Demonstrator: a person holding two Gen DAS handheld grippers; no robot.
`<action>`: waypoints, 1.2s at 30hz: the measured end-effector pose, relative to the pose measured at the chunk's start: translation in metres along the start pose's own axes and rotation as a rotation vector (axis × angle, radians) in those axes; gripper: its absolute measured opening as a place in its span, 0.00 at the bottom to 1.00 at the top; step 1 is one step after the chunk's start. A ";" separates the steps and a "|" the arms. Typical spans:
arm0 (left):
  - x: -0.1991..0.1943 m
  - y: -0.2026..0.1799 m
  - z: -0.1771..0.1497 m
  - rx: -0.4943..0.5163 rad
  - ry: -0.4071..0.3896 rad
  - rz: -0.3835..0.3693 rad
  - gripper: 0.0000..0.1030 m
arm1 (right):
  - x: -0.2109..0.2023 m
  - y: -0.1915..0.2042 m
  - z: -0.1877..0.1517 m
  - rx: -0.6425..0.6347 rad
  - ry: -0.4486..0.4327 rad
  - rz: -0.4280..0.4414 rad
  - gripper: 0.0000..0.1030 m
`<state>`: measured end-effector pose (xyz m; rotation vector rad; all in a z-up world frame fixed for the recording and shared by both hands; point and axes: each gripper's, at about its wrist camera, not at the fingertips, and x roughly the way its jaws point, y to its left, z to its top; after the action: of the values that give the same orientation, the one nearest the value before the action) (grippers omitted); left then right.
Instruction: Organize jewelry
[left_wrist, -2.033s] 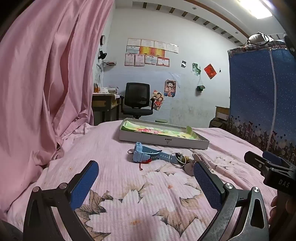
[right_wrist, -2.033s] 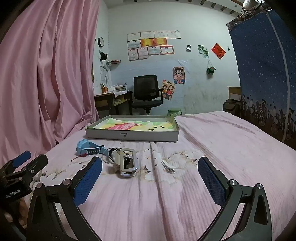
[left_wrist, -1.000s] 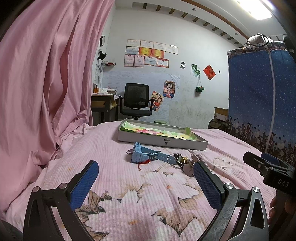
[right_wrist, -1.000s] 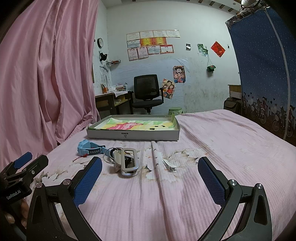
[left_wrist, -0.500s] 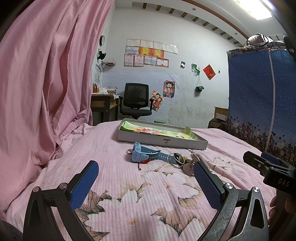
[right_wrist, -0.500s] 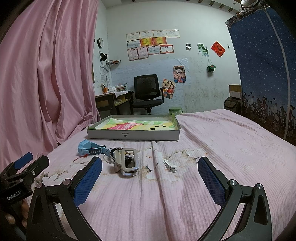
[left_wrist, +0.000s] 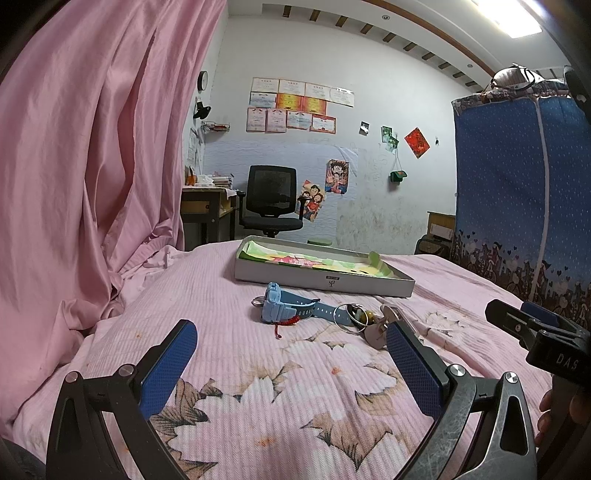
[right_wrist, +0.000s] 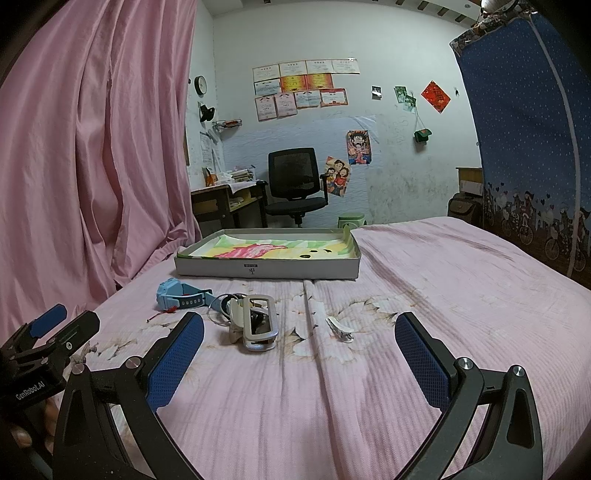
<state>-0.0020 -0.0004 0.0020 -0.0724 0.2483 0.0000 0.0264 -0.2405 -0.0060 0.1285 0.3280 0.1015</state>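
blue watch (right_wrist: 180, 297), hair clip (right_wrist: 340, 328), tray (right_wrist: 266, 271)

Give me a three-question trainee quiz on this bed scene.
1. True or false: the left claw and right claw are both open and empty.
2. Which item lies closest to the curtain: A) blue watch, B) white clip, C) silver buckle?
3. Fill in: the tray on the bed lies ____ the jewelry, seen from the claws.

Key: 1 true; 2 A; 3 beyond.
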 end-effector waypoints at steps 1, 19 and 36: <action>0.000 0.000 0.000 0.000 0.000 0.000 1.00 | 0.000 0.000 0.000 0.001 0.000 0.001 0.99; 0.000 0.000 0.000 0.002 0.002 0.000 1.00 | -0.002 -0.001 0.001 0.004 0.001 0.002 0.99; -0.002 0.003 -0.003 0.000 0.008 0.016 1.00 | 0.000 -0.002 -0.002 0.007 -0.002 0.000 0.99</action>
<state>-0.0042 0.0025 -0.0003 -0.0708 0.2565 0.0156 0.0264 -0.2426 -0.0079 0.1360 0.3264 0.1006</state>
